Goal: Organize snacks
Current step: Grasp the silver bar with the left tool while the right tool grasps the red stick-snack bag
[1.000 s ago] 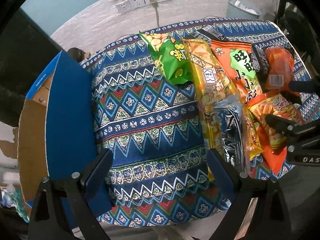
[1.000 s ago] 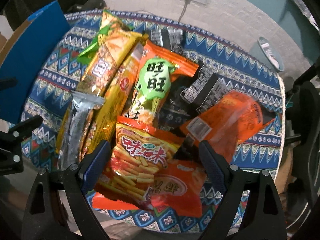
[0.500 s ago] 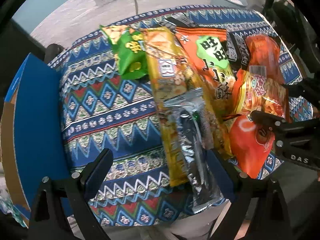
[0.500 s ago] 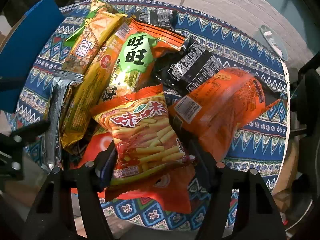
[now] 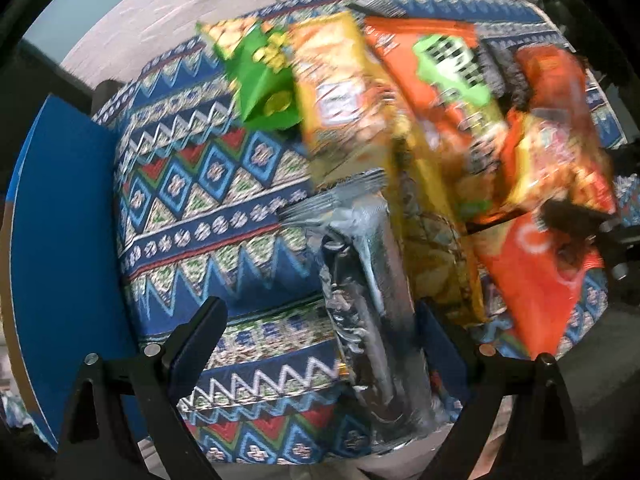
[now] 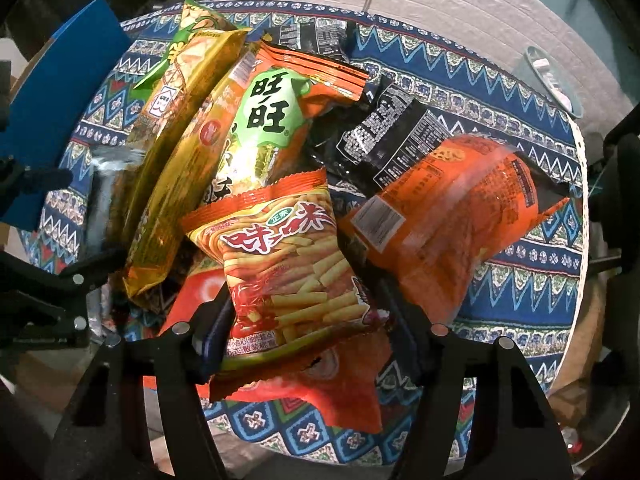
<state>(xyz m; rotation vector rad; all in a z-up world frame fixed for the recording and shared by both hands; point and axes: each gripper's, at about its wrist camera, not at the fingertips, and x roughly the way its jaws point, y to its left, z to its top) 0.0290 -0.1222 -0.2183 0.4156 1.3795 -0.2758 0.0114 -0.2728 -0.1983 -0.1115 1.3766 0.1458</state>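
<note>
Two grippers are working over the patterned tablecloth (image 5: pixel 208 184): the right gripper (image 6: pixel 308 332) is pinching the orange stick-snack bag (image 6: pixel 288 272) across its width, while the left gripper (image 5: pixel 320 332) is hanging wide open, the silver packet (image 5: pixel 368 300) lying lengthwise beside its right finger.

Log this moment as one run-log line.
right gripper: shut on fries snack bag | left gripper: open, fingers straddling silver packet | other snacks piled on patterned tablecloth
</note>
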